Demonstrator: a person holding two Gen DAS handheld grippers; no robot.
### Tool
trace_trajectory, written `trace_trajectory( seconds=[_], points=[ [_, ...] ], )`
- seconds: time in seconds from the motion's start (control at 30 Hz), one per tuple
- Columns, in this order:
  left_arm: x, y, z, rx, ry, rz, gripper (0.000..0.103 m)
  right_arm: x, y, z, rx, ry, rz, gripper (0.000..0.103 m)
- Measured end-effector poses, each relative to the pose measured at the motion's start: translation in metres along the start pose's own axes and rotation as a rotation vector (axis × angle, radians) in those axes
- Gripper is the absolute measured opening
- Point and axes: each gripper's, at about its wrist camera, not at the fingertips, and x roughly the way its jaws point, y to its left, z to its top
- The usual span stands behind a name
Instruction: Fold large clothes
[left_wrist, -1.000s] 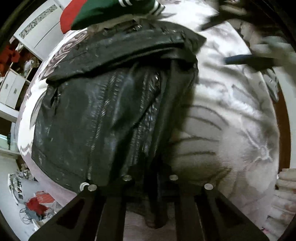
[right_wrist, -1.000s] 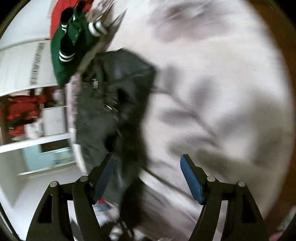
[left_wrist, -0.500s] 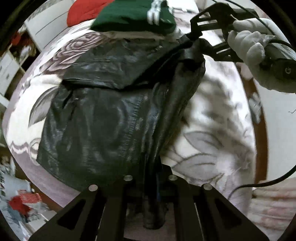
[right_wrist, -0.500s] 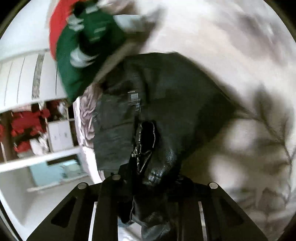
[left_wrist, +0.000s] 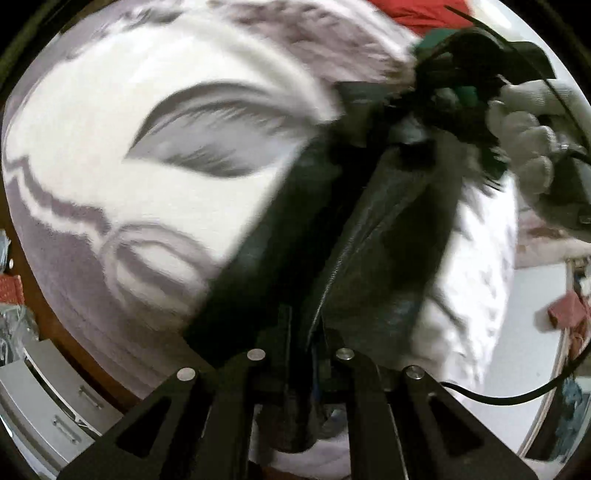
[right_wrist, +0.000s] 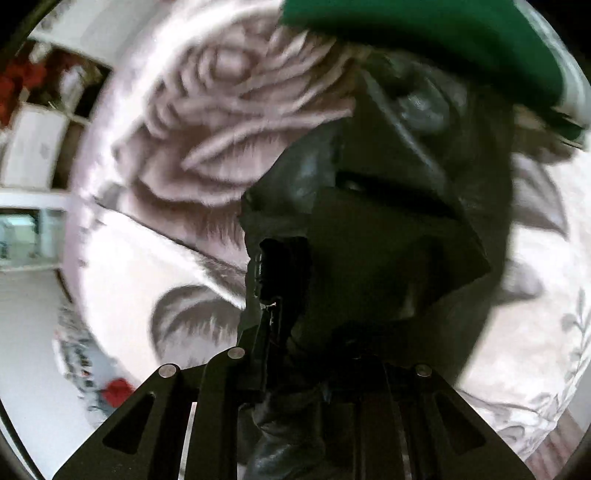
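Between both jaws, glossy black leather jacket (left_wrist: 373, 236)

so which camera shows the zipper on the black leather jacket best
The left wrist view: the zipper runs as a pale toothed line up the black leather jacket from between the left gripper fingers. The right wrist view shows only dark, blurred folds of the jacket, with no clear zipper line.
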Motion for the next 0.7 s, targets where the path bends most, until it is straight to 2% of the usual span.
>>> trace_trajectory(
  seconds=[0.07, 0.13, 0.2, 0.23, 0.33, 0.37, 0.4, 0.43, 0.47, 0.53, 0.6, 0.7],
  points=[
    [0.025, 0.026, 0.006, -0.019, 0.043, -0.012, 0.010, 0.023, 0.007, 0.003, 0.025, 0.038, -0.038, 0.023],
    [0.036, 0.041, 0.007, -0.064, 0.068, -0.068, 0.013, 0.026, 0.014, 0.004, 0.026, 0.059, -0.020, 0.033],
    [0.036, 0.046, 0.007, -0.069, 0.083, -0.112, 0.013, 0.013, 0.015, 0.003, 0.016, 0.066, 0.133, 0.056],
    [0.033, 0.048, 0.006, -0.075, 0.086, -0.129, 0.015, 0.001, 0.014, 0.002, 0.005, 0.078, 0.263, 0.060],
    [0.020, 0.051, 0.003, -0.092, 0.101, -0.187, 0.022, -0.041, -0.005, 0.000, 0.010, 0.053, 0.548, 0.061],
    [0.016, 0.051, 0.002, -0.095, 0.103, -0.181, 0.025, -0.054, -0.015, 0.001, 0.028, 0.021, 0.560, 0.061],
    [0.012, 0.051, 0.001, -0.094, 0.105, -0.164, 0.027, -0.064, -0.024, 0.002, 0.047, -0.019, 0.516, 0.061],
    [0.009, 0.052, 0.002, -0.091, 0.106, -0.155, 0.035, -0.068, -0.032, 0.004, 0.060, -0.051, 0.478, 0.061],
    [0.006, 0.052, 0.003, -0.088, 0.107, -0.146, 0.055, -0.066, -0.039, 0.007, 0.076, -0.064, 0.422, 0.061],
    [0.000, 0.053, 0.006, -0.071, 0.091, -0.130, 0.078, -0.045, -0.043, 0.013, 0.105, -0.034, 0.366, 0.058],
    [-0.005, 0.054, 0.015, -0.040, 0.071, -0.116, 0.079, -0.015, -0.033, 0.023, 0.089, 0.015, 0.347, 0.033],
    [-0.003, 0.049, 0.025, 0.012, 0.069, -0.076, 0.079, 0.033, -0.002, 0.037, 0.032, 0.034, 0.237, 0.031]
  ],
)
